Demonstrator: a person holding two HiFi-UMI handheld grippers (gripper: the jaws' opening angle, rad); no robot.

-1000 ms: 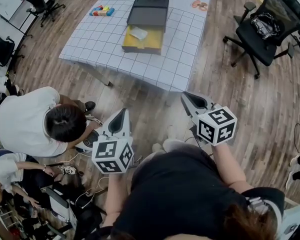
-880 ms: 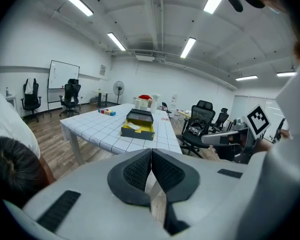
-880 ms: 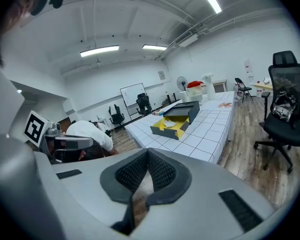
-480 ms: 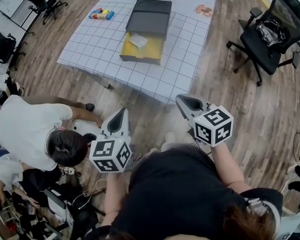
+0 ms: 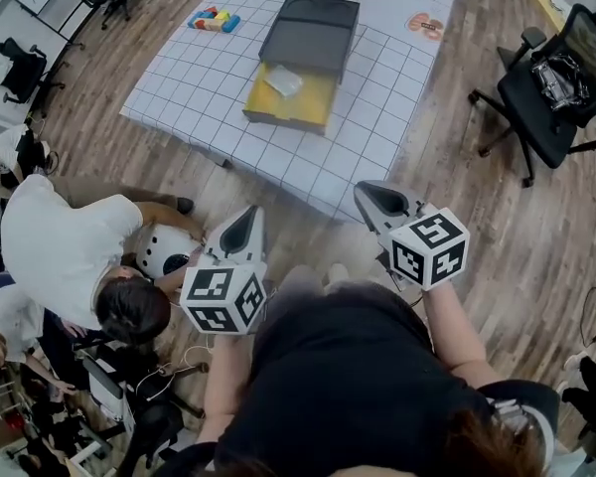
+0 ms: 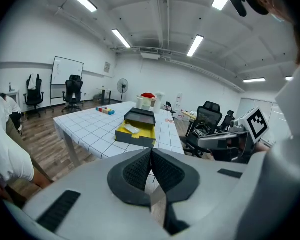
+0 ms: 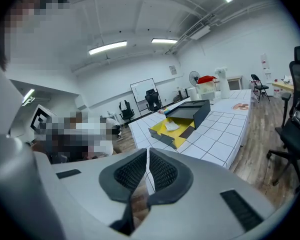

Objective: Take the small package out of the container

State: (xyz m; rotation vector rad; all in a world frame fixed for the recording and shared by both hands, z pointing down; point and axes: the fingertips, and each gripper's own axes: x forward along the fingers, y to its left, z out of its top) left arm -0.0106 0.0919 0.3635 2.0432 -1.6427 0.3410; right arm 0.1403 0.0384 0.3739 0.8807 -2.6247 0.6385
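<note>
I'm watching a gridded white table [image 5: 209,78] and black office chair [image 5: 551,97] standing on wood floor [image 5: 497,227] under strip lights [image 6: 197,45].

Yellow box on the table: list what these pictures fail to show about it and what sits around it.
- Small package: too small in all three views to read any label or tell its contents.
- Far part of the yellow box: the dark lid hides it in every view.
- Coloured blocks: too small in the head view to count.
- Table: its far end is cut off by the head view's top edge.
</note>
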